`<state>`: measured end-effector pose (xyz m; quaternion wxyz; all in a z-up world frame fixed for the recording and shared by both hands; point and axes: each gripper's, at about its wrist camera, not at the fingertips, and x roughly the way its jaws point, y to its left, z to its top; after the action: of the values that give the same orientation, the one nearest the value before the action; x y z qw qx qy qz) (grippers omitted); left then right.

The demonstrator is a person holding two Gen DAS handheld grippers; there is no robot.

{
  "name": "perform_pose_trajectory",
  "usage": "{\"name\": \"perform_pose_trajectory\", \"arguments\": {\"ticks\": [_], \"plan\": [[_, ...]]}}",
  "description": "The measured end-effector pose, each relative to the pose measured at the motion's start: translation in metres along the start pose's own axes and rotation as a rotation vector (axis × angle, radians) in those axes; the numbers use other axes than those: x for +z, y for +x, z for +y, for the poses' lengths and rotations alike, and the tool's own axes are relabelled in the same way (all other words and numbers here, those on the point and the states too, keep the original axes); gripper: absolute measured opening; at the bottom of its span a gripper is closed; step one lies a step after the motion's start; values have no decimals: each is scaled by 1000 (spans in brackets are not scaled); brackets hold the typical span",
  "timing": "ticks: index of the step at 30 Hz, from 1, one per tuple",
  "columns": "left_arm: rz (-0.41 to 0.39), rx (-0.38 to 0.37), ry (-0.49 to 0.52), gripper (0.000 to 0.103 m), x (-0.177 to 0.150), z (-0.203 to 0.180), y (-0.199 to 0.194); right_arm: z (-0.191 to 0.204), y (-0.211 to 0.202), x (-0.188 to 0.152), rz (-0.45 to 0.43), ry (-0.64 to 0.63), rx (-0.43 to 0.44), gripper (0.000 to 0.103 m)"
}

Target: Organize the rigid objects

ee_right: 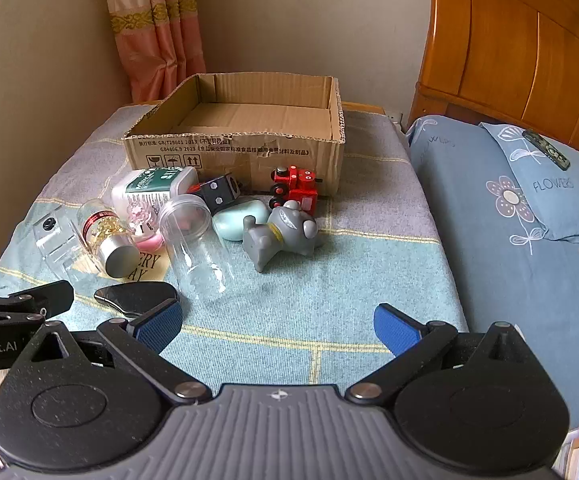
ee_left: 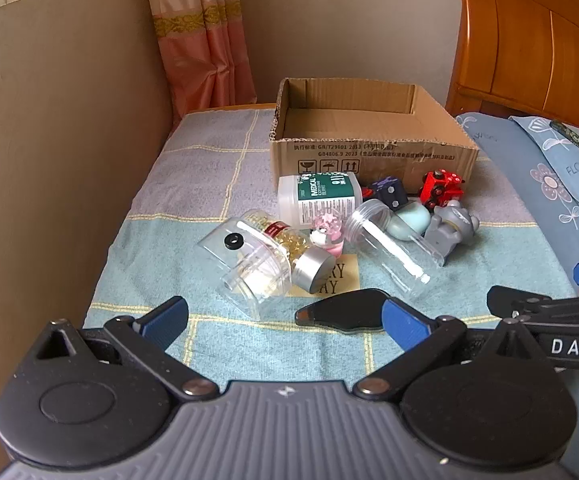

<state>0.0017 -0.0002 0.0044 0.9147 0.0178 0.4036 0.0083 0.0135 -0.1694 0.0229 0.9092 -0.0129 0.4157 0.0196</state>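
Note:
A pile of small objects lies on the blanket in front of an open cardboard box (ee_left: 369, 152) (ee_right: 249, 148): a white medical bottle (ee_left: 317, 196) (ee_right: 149, 188), a clear jar (ee_left: 389, 248) (ee_right: 193, 244), a silver-capped bottle of gold capsules (ee_left: 289, 252) (ee_right: 105, 236), a clear plastic case (ee_left: 241, 264), a pink figurine (ee_left: 329, 236), a grey toy animal (ee_right: 281, 232) (ee_left: 453, 224), a red toy train (ee_right: 297, 188) (ee_left: 441, 188), a teal soap-like piece (ee_right: 237, 216) and a flat black object (ee_left: 341, 312) (ee_right: 133, 296). My left gripper (ee_left: 285, 320) and right gripper (ee_right: 277, 324) are both open and empty, near the blanket's front.
A wall runs along the left side. A bed with a blue flowered pillow (ee_right: 549, 184) and a wooden headboard (ee_right: 529, 52) stands on the right. A pink curtain (ee_left: 205, 40) hangs behind the box.

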Motion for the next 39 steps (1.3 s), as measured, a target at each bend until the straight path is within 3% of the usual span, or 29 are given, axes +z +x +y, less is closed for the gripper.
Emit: {"name": "perform_pose_trajectory", "arguments": {"ticks": [39], "plan": [[-17,-17,-16,102,2,3,-7,-2,-9,2,-29,7,0,103]]}}
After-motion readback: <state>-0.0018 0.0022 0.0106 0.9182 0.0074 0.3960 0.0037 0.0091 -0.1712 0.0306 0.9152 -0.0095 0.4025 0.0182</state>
